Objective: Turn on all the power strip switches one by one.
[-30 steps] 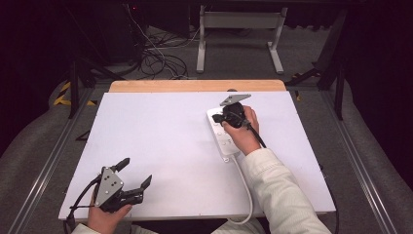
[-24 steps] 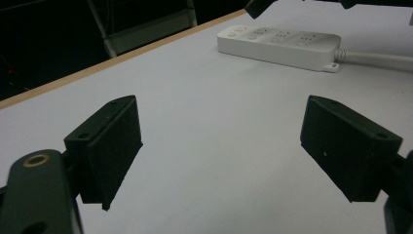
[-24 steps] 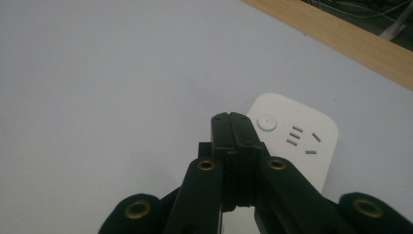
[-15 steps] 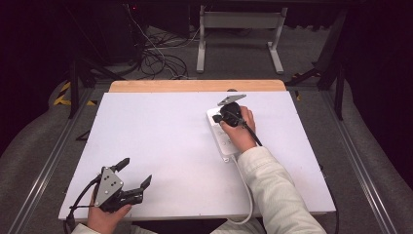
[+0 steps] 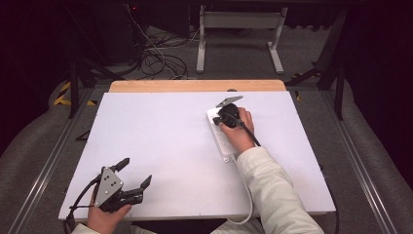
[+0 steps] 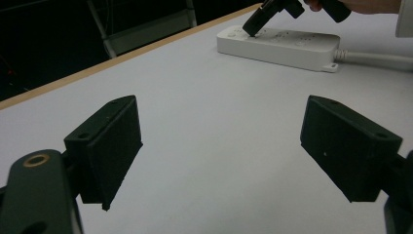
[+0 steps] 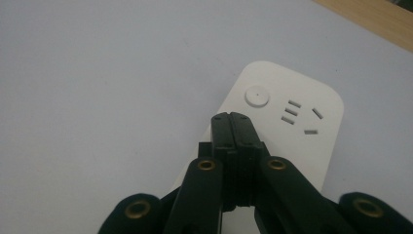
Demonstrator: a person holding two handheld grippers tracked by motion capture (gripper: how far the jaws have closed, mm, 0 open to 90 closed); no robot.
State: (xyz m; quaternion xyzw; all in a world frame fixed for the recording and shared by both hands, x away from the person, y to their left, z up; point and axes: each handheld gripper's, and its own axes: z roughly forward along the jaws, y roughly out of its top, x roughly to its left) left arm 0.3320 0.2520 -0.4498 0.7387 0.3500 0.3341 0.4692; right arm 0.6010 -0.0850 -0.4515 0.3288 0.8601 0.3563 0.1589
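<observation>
Since your right gripper (image 7: 234, 119) had its jaws pressed flat together with nothing between them, hovering tip-down over the white plastic power strip (image 5: 220, 136), the step in hand looked to me like poking the round white button (image 7: 257, 95) at the strip's far end. That strip lay on the right half of the white tabletop (image 5: 160, 146), its white cord (image 5: 249, 204) running back toward you. I'd say you wanted to come straight down on the button, since a slanted push could slide the strip. Your left gripper (image 5: 134, 180) sat idle near the front left corner, jaws spread wide and empty; it could've steadied the strip. The table had a bare wooden strip (image 5: 195, 86) along the far edge, and beyond it the room was dark: grey floor, tangled black cables (image 5: 160, 63), a grey metal frame (image 5: 238, 29).
</observation>
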